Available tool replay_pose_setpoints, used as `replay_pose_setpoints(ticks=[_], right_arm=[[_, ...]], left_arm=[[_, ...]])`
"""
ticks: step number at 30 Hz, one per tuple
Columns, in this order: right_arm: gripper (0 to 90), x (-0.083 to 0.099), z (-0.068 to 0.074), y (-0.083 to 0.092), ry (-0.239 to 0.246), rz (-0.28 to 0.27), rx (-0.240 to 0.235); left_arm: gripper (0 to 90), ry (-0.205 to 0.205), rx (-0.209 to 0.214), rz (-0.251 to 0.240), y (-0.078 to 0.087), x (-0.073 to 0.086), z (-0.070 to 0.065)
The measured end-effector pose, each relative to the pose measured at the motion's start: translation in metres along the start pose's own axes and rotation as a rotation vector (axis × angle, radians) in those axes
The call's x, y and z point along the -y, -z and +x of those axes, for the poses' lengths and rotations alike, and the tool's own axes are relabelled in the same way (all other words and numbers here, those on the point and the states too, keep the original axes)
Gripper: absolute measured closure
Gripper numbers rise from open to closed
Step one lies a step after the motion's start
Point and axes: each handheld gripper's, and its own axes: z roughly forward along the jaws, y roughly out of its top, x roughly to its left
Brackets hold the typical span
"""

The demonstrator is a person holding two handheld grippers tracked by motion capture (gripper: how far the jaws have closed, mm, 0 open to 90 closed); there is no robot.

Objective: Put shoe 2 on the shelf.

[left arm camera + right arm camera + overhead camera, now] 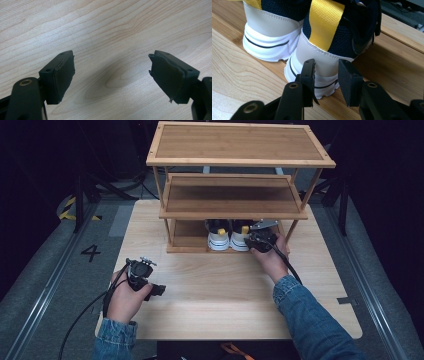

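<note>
A pair of shoes sits heel-out on the bottom shelf of a wooden rack at the far side of the worktop. The right shoe — navy mesh, yellow heel strap, white sole — stands just beside the left shoe, their heels at the shelf's front edge.

The right hand-held gripper is at the right shoe's heel. In the right gripper view its jaws stand narrow, with a small gap between them, just in front of the white heel; the right hand-held gripper holds nothing, and whether a pad touches the sole I cannot tell.

The left hand-held gripper is near the worktop's front left, well apart from the rack. Its jaws are wide apart — bare wood between them in the left gripper view.
</note>
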Motion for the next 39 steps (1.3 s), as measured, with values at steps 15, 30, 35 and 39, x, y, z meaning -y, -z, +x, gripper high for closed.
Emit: replay_pose_setpoints(ticks=[15,30,35,39], right_arm=[[54.6,0.0,-0.008,0.062,0.003,-0.008,-0.087],[48.6,0.025,-0.037,0.123,-0.074,-0.037,-0.157],[47.3,0.034,-0.05,0.132,-0.07,-0.027,-0.153],[46.0,0.047,-0.058,0.142,-0.039,-0.028,-0.148]], left_arm=[[19.7,-0.033,0.009,-0.022,0.003,-0.01,-0.006],[19.5,-0.087,0.049,-0.042,0.004,-0.018,-0.01],[19.4,-0.111,0.05,-0.04,0.005,-0.02,-0.005],[19.2,-0.11,0.051,-0.047,0.008,-0.017,0.005]])
